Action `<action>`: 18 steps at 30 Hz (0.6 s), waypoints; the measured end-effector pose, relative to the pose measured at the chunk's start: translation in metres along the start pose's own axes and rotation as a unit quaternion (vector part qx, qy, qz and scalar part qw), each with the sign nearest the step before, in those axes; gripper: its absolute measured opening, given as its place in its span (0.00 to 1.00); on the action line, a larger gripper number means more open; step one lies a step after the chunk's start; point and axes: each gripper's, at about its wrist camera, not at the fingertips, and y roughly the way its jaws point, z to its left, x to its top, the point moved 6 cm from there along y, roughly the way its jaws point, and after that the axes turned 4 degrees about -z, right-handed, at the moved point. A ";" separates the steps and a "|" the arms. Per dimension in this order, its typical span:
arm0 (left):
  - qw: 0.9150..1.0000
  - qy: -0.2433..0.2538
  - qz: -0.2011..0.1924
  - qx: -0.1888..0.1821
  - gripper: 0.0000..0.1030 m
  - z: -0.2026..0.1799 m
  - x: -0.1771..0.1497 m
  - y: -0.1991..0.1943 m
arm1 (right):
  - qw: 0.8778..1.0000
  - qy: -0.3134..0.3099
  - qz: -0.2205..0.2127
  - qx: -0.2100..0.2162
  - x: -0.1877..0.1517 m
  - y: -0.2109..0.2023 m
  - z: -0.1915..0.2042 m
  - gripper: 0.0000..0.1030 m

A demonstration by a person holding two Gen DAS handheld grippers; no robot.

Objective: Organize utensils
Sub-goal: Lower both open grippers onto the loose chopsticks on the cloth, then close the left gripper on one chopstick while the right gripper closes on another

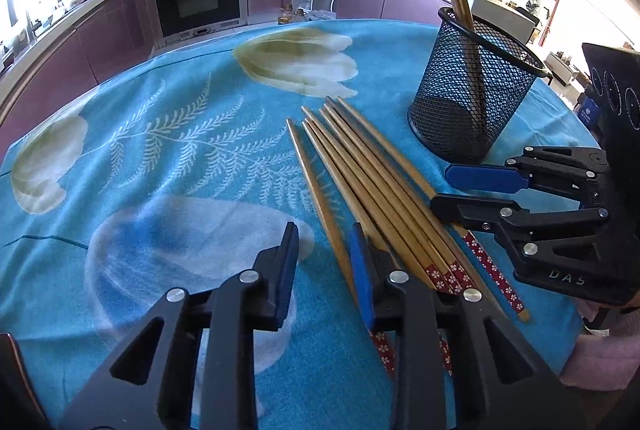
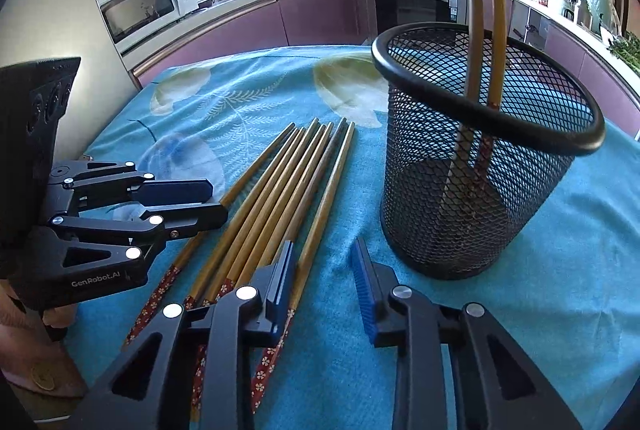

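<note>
Bundle of brown bamboo chopsticks (image 2: 280, 186) lies left of black wire-mesh cup (image 2: 476, 166); left gripper (image 1: 325, 270) and right gripper (image 2: 325, 282) hover spread, empty.

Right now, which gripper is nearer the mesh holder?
Right. The right gripper sits open just before the mesh holder; the left gripper is open beyond the loose chopsticks, farther off.

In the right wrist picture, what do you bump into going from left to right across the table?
The other gripper (left) → the bunch of chopsticks lying on the blue cloth → the black mesh cup, which has two chopsticks standing in it.
</note>
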 end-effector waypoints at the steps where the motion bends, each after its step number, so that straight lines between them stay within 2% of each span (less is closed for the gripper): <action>1: 1.000 0.001 0.000 0.001 0.25 0.000 0.001 0.001 | 1.000 -0.003 0.000 -0.003 0.001 0.002 0.001 0.26; 4: 1.000 0.000 0.000 0.001 0.24 0.000 0.005 0.006 | 1.000 -0.002 -0.001 -0.004 0.004 0.006 0.001 0.26; 8: 1.000 -0.006 0.001 0.001 0.15 0.002 0.009 0.009 | 1.000 0.004 -0.002 -0.005 0.006 0.009 -0.001 0.21; 12: 1.000 -0.017 -0.002 -0.001 0.11 0.004 0.008 0.009 | 1.000 0.021 -0.004 0.003 0.007 0.008 -0.004 0.08; 18: 0.999 -0.045 -0.010 -0.004 0.08 0.011 0.007 0.005 | 0.998 0.053 -0.018 0.018 0.005 0.000 -0.011 0.05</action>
